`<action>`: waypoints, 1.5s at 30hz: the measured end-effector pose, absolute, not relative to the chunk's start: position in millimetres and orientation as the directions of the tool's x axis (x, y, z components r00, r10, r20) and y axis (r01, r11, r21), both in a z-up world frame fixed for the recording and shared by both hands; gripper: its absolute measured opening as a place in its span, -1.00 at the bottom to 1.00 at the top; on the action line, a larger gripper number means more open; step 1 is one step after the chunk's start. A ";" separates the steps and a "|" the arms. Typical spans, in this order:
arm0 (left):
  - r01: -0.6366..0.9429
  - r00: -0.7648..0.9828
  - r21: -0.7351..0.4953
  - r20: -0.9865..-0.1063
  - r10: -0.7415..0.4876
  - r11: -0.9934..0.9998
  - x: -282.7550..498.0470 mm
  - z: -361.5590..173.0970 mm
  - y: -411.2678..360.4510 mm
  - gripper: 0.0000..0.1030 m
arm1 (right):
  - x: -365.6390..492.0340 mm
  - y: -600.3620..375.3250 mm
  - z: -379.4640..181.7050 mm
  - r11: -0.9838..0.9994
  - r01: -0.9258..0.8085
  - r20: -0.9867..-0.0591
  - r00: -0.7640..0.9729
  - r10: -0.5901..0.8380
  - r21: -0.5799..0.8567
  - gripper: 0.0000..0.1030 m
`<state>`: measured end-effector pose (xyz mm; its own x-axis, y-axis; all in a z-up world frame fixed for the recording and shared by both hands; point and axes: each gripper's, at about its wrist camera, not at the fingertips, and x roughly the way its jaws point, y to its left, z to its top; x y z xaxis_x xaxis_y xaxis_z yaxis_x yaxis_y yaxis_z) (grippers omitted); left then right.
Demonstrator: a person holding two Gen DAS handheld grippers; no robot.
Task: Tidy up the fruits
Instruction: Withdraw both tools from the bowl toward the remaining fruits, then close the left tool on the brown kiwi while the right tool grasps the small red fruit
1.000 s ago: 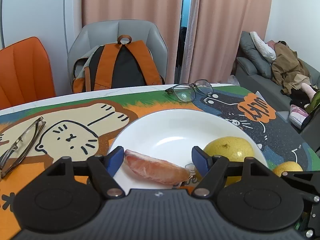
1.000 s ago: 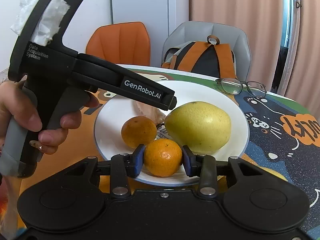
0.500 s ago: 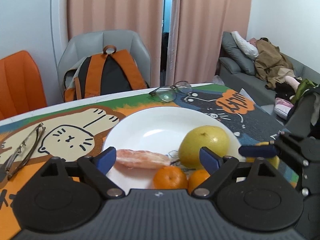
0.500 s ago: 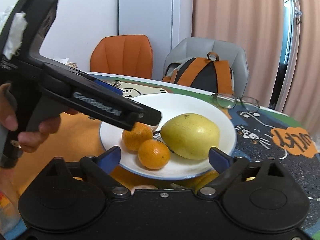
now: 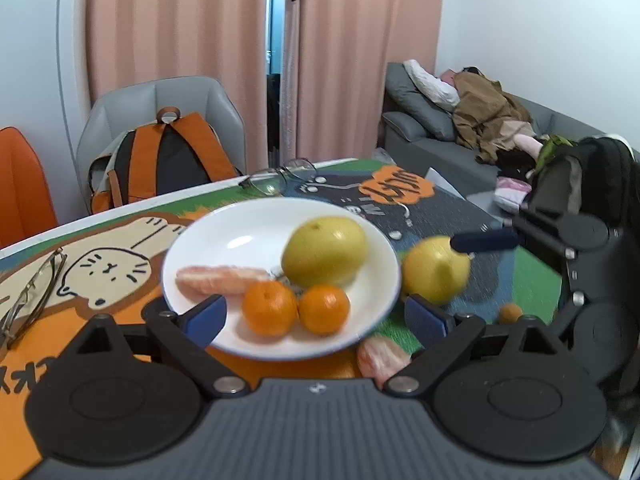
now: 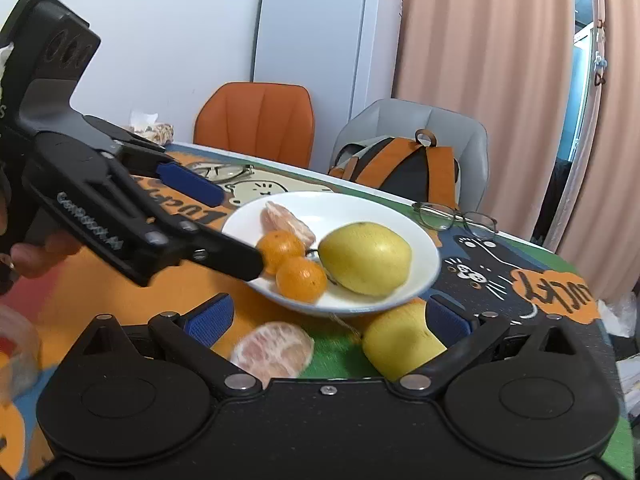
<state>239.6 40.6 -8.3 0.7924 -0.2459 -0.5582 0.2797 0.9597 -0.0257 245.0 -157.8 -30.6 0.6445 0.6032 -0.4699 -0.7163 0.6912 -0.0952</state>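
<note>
A white plate [image 5: 248, 232] on the cartoon mat holds a big yellow fruit [image 5: 324, 250], a pink peeled segment [image 5: 220, 280] and two mandarins [image 5: 270, 307]. My left gripper [image 5: 316, 316] hangs before the plate's near rim, its jaws still opening and gripping nothing. Off the plate lie another yellow fruit [image 6: 400, 344] and a peeled segment [image 6: 272, 348], both below my right gripper [image 6: 328, 320]. Its jaws are opening wide and hold nothing. A tiny orange fruit [image 5: 510, 313] sits further right on the mat.
One pair of glasses [image 5: 276, 180] lies behind the plate and another [image 5: 28, 300] at the mat's left. An orange backpack [image 5: 160, 156] sits on a grey chair past the table edge. A person lies on the sofa [image 5: 420, 128] at right.
The right gripper let go of the mandarin, which now rests on the plate. Both grippers opened wide and drew back from the plate, so loose fruit in front of it came into view.
</note>
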 end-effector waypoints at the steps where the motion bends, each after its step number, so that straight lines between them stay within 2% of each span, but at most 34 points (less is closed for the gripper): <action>1: 0.285 0.791 -0.020 -0.561 -0.246 0.958 236.6 -9.4 40.0 0.85 | 243.4 -160.4 -30.8 0.689 -0.718 -0.471 0.644 0.603 -0.100 1.00; 9: 0.369 0.759 -0.008 -0.575 -0.306 0.929 214.1 -19.6 41.9 0.85 | 229.5 -183.9 -32.3 0.661 -0.745 -0.497 0.610 0.617 -0.094 1.00; 13: 0.435 0.742 0.059 -0.589 -0.321 0.899 200.6 -32.4 34.6 0.85 | 227.9 -194.5 -34.2 0.647 -0.759 -0.507 0.587 0.631 -0.074 1.00; 19: 0.516 0.703 0.079 -0.608 -0.369 0.853 185.8 -48.5 28.0 0.83 | 230.1 -205.8 -39.1 0.630 -0.777 -0.517 0.545 0.660 -0.016 0.98; 21: 0.533 0.698 0.079 -0.604 -0.385 0.842 182.7 -51.3 26.4 0.83 | 230.4 -206.6 -40.8 0.621 -0.784 -0.523 0.534 0.664 -0.012 0.89; 25: 0.573 0.667 0.074 -0.621 -0.412 0.816 179.6 -56.2 21.3 0.78 | 233.7 -205.2 -45.0 0.621 -0.784 -0.547 0.523 0.653 -0.007 0.57; 29: 0.602 0.641 0.072 -0.636 -0.429 0.795 178.1 -60.8 15.3 0.53 | 239.3 -206.3 -49.7 0.626 -0.780 -0.569 0.507 0.648 0.018 0.21; 31: 0.611 0.629 0.068 -0.647 -0.432 0.789 179.0 -63.0 14.1 0.31 | 240.6 -207.0 -51.6 0.623 -0.781 -0.575 0.497 0.650 0.030 0.09; 32: 0.613 0.625 0.064 -0.649 -0.433 0.788 179.6 -63.8 13.5 0.27 | 240.5 -207.1 -52.4 0.619 -0.785 -0.577 0.491 0.653 0.033 0.03; 38: 0.617 0.607 0.024 -0.652 -0.456 0.787 181.3 -64.4 16.1 0.10 | 238.6 -203.9 -55.0 0.599 -0.800 -0.585 0.468 0.662 0.037 -0.08; 45: 0.606 0.611 0.010 -0.646 -0.457 0.796 183.5 -63.5 19.3 -0.25 | 241.1 -205.0 -54.7 0.588 -0.806 -0.586 0.446 0.677 0.067 -0.18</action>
<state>183.5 19.3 -63.5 0.6113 -0.4571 -0.6461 0.6055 0.7958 0.0099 241.1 -205.0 -54.7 0.4457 0.6770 -0.5857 -0.8059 0.5882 0.0666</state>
